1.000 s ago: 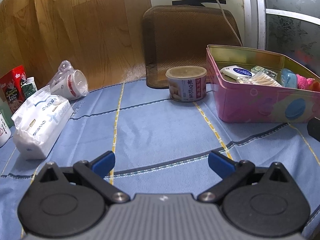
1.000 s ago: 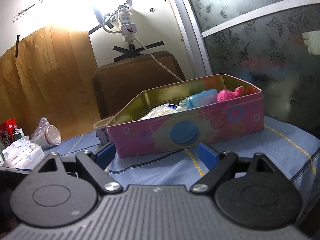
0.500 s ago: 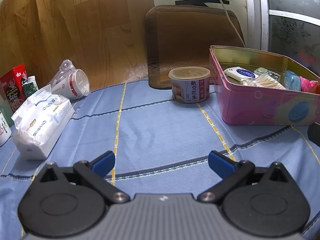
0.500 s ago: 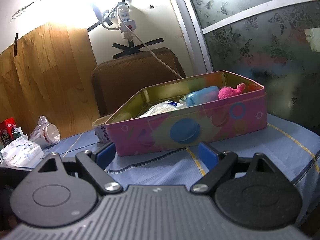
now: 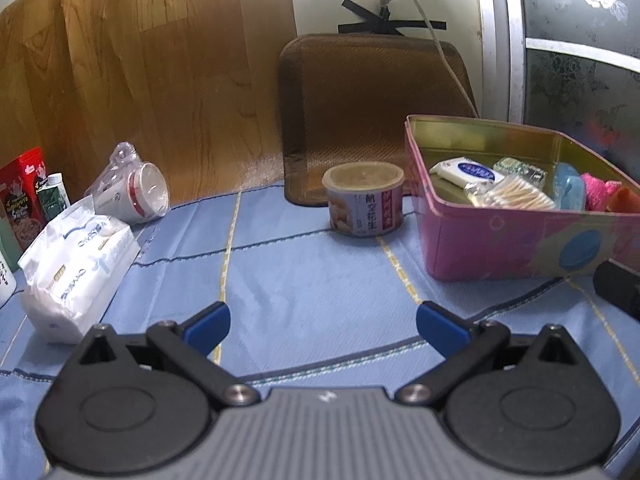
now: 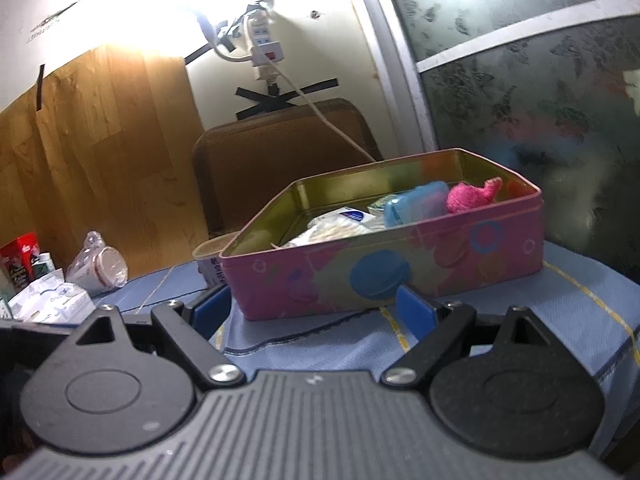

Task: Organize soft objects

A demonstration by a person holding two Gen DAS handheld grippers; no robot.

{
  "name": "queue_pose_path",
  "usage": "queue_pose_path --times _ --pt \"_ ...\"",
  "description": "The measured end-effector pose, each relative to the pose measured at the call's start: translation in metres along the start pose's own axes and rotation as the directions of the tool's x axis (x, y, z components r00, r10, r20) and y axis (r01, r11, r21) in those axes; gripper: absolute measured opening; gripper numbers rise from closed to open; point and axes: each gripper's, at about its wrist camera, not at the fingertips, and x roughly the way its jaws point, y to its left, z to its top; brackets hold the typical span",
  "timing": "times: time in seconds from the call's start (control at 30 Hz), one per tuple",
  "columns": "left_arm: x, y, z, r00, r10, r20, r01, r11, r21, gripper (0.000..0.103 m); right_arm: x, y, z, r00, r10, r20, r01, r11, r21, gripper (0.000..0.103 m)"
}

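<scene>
A pink tin box (image 5: 500, 248) stands on the blue cloth at the right; it also shows in the right wrist view (image 6: 400, 276). In it lie a pink soft toy (image 6: 472, 196), a blue case (image 6: 416, 202), a white packet (image 5: 466, 170) and cotton swabs (image 5: 516, 196). A white tissue pack (image 5: 76, 264) lies at the left. My left gripper (image 5: 322, 326) is open and empty over the bare cloth. My right gripper (image 6: 316, 312) is open and empty, just in front of the tin's near wall.
A round peanut can (image 5: 362, 204) stands left of the tin. A bagged stack of paper cups (image 5: 132, 192) lies at the back left beside red snack packets (image 5: 20, 196). A brown pad (image 5: 372, 100) leans on the wall. A glass door (image 6: 540, 120) is at the right.
Both grippers have drawn back slightly and tilted, so the tin and can sit a little lower and farther in view. Both stay open and empty.
</scene>
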Motion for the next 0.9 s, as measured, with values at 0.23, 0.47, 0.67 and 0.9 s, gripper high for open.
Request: queue_pose_path --times 0.23,0.47,0.67,0.9 --pt "-0.007 -0.001 0.011 1.000 0.007 0.020 -0.007 1.000 -0.010 0.103 -0.008 -0.004 0.003 1.000 -0.005 0.011 0.005 1.000 0.008 0.092" --pt "-0.009 0.000 0.012 1.000 0.009 0.019 -0.009 1.000 -0.014 0.103 -0.010 -0.004 0.002 1.000 -0.022 0.010 0.022 1.000 0.016 0.092" --pt "-0.012 0.002 0.011 1.000 0.015 0.018 -0.014 1.000 -0.021 0.103 -0.012 0.000 0.001 1.000 -0.018 0.017 0.018 1.000 0.004 0.092" --pt "-0.013 0.006 0.010 1.000 0.010 0.014 -0.010 1.000 -0.029 0.103 -0.012 0.001 0.002 1.000 -0.015 0.017 0.015 1.000 -0.006 0.092"
